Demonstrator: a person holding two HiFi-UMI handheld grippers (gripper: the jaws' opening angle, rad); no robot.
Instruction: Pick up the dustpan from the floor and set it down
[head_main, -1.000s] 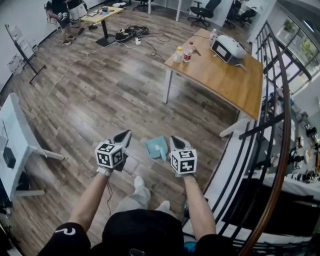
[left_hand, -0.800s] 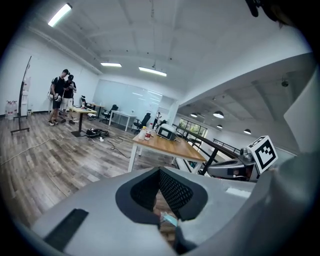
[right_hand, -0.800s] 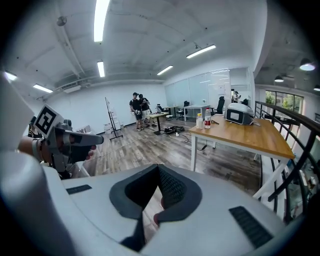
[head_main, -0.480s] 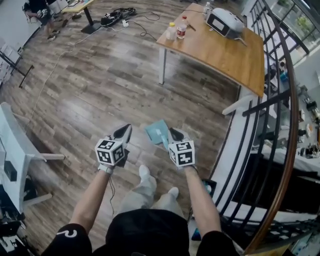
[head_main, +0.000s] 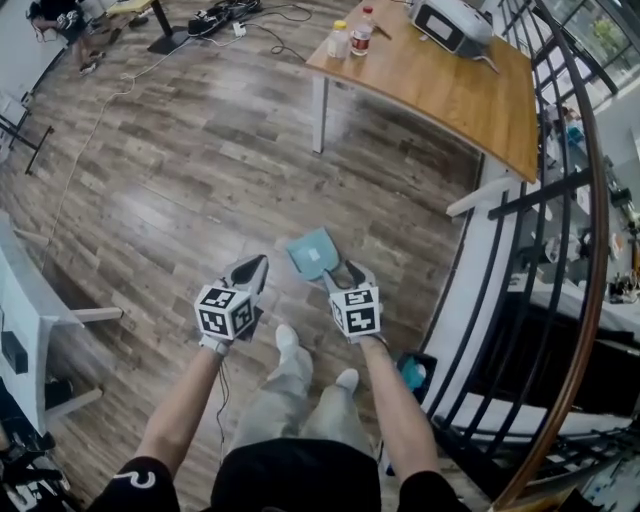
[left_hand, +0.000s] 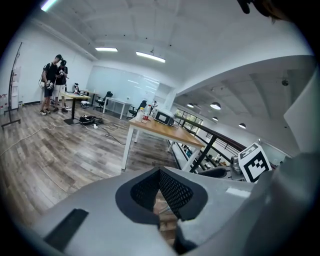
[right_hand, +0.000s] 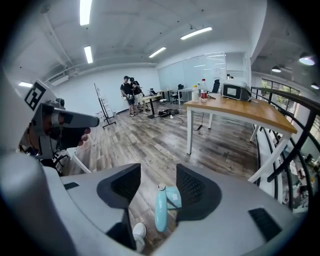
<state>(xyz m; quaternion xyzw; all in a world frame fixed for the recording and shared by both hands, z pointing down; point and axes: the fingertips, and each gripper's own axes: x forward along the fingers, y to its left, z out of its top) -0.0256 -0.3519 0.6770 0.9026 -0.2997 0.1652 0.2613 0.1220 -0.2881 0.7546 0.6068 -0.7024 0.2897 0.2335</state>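
A light blue dustpan lies flat on the wooden floor, its handle pointing back toward me. My right gripper hovers just over that handle. Its jaws have just been opening and now stand open. In the right gripper view the handle shows in the gap of the right gripper, clear of both pads, with the pan beyond. My left gripper hangs to the left of the dustpan, apart from it. In the left gripper view the left gripper has its pads meeting at the tips, with nothing held.
A wooden table with bottles and a white device stands beyond the dustpan. A black railing runs along the right. White furniture stands at the left. My feet are just behind the grippers. Cables and people are far off.
Both grippers have sunk toward the floor and the view has come closer to it. The right gripper's jaws have parted over the dustpan handle. The dustpan has not moved.
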